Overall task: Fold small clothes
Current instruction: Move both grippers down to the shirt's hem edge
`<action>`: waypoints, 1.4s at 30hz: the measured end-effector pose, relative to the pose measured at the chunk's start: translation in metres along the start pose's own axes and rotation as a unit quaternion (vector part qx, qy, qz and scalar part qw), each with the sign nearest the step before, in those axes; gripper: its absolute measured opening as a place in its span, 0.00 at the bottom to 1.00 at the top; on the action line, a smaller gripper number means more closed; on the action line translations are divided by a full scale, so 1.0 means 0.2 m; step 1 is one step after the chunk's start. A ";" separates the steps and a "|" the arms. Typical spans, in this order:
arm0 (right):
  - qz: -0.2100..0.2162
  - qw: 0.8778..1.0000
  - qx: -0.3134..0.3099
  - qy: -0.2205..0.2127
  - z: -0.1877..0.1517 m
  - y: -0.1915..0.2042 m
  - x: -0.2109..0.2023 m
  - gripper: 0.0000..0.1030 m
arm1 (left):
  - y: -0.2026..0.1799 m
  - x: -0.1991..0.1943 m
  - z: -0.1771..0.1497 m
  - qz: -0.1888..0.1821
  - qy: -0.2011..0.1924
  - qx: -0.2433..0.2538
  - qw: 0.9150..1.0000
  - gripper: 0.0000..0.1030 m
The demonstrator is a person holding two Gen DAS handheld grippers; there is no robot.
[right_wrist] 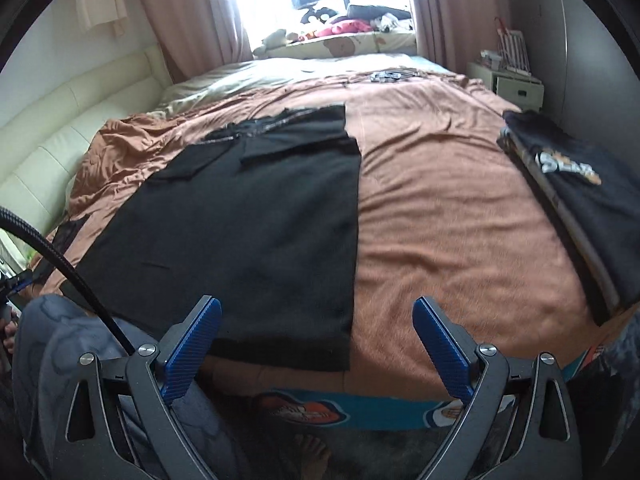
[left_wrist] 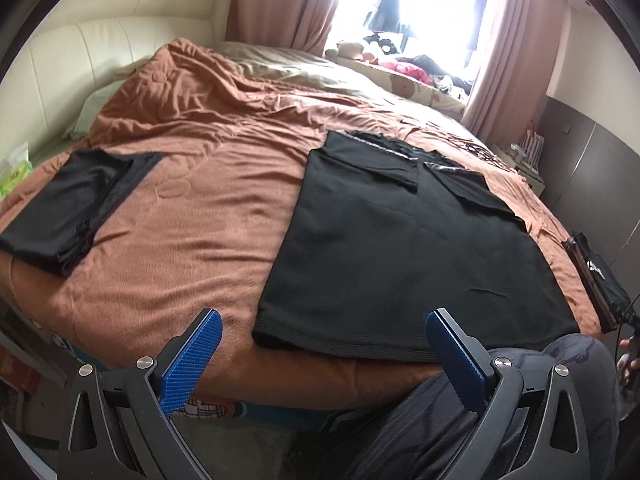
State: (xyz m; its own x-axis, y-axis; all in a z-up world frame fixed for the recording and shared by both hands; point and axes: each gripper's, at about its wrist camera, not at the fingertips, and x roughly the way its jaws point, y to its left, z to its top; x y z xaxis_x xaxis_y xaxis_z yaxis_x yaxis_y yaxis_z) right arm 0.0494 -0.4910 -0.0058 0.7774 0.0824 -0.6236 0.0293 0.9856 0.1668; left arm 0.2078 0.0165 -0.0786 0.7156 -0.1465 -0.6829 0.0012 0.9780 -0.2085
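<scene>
A black T-shirt (left_wrist: 400, 248) lies flat on the brown bedspread (left_wrist: 192, 200), both sides and sleeves folded inward into a long rectangle, hem at the near bed edge. It also shows in the right wrist view (right_wrist: 248, 220). My left gripper (left_wrist: 324, 320) is open and empty, held above the hem's left part. My right gripper (right_wrist: 316, 312) is open and empty, above the hem's right corner.
A folded black garment (left_wrist: 68, 208) lies at the left of the bed. A stack of folded dark clothes (right_wrist: 580, 200) with a printed logo lies at the right edge. The person's knees (right_wrist: 60, 344) press the near bed edge. A nightstand (right_wrist: 508, 84) stands far right.
</scene>
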 end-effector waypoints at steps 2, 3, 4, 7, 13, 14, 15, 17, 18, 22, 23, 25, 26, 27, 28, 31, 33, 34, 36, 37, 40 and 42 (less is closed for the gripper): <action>0.005 1.000 0.017 0.008 0.03 -0.05 0.03 0.93 | 0.04 0.03 -0.01 -0.001 0.006 -0.008 1.000 0.99; 0.009 0.999 0.028 0.012 0.02 -0.06 0.05 0.93 | 0.07 0.04 -0.01 -0.002 0.009 -0.013 1.000 0.98; 0.012 0.999 0.037 0.013 0.02 -0.09 0.06 0.93 | 0.09 0.06 0.00 -0.003 0.011 -0.017 1.000 0.94; 0.025 0.997 0.065 0.023 -0.01 -0.14 0.13 0.93 | 0.17 0.13 0.01 -0.006 0.027 -0.039 0.999 0.79; 0.048 0.993 0.105 0.036 -0.07 -0.19 0.23 0.81 | 0.32 0.29 0.01 -0.015 0.069 -0.088 0.994 0.51; 0.051 0.991 0.113 0.040 -0.07 -0.20 0.25 0.75 | 0.34 0.32 0.00 -0.018 0.077 -0.094 0.992 0.48; 0.055 0.990 0.126 0.045 -0.08 -0.22 0.27 0.71 | 0.35 0.33 -0.01 -0.020 0.082 -0.098 0.992 0.46; 0.060 0.985 0.151 0.049 -0.10 -0.26 0.30 0.69 | 0.37 0.37 -0.03 -0.024 0.091 -0.108 0.990 0.43; 0.066 0.984 0.159 0.046 -0.10 -0.27 0.31 0.68 | 0.38 0.39 -0.04 -0.027 0.096 -0.113 0.989 0.43; 0.096 0.974 0.199 0.039 -0.10 -0.33 0.33 0.68 | 0.38 0.43 -0.06 -0.027 0.105 -0.115 0.987 0.43; 0.102 0.972 0.207 0.038 -0.11 -0.35 0.33 0.68 | 0.39 0.43 -0.06 -0.031 0.107 -0.122 0.986 0.42; 0.127 0.964 0.230 0.037 -0.13 -0.38 0.33 0.66 | 0.39 0.43 -0.06 -0.032 0.111 -0.134 0.984 0.42; 0.142 0.960 0.239 0.038 -0.14 -0.38 0.34 0.62 | 0.40 0.44 -0.06 -0.036 0.112 -0.142 0.983 0.42; 0.148 0.958 0.244 0.039 -0.15 -0.39 0.34 0.60 | 0.40 0.44 -0.07 -0.044 0.114 -0.151 0.981 0.42; 0.154 0.955 0.249 0.040 -0.17 -0.39 0.34 0.59 | 0.41 0.45 -0.07 -0.053 0.116 -0.159 0.979 0.42; 0.173 0.948 0.264 0.041 -0.20 -0.41 0.36 0.58 | 0.43 0.45 -0.08 -0.071 0.117 -0.185 0.973 0.42; 0.178 0.946 0.268 0.041 -0.22 -0.41 0.37 0.56 | 0.45 0.44 -0.09 -0.086 0.119 -0.204 0.968 0.42; 0.179 0.946 0.267 0.042 -0.23 -0.41 0.38 0.55 | 0.45 0.44 -0.09 -0.094 0.121 -0.213 0.965 0.42; 0.174 0.947 0.267 0.039 -0.23 -0.41 0.38 0.55 | 0.45 0.45 -0.10 -0.109 0.124 -0.225 0.960 0.42; 0.171 0.947 0.268 0.037 -0.23 -0.41 0.39 0.55 | 0.45 0.45 -0.10 -0.109 0.123 -0.226 0.960 0.42; 0.160 0.949 0.269 0.032 -0.22 -0.40 0.39 0.52 | 0.45 0.45 -0.11 -0.111 0.117 -0.243 0.957 0.42; 0.157 0.951 0.266 0.033 -0.22 -0.39 0.41 0.44 | 0.45 0.46 -0.11 -0.115 0.115 -0.253 0.954 0.42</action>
State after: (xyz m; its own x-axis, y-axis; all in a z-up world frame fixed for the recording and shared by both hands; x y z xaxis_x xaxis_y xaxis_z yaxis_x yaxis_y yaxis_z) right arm 0.0835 -0.5544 -0.1026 0.7596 0.3866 -0.5230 0.1298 0.6979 0.7043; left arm 0.2587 0.0889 -0.1748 0.5649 -0.4337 -0.7020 -0.2401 0.7275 -0.6427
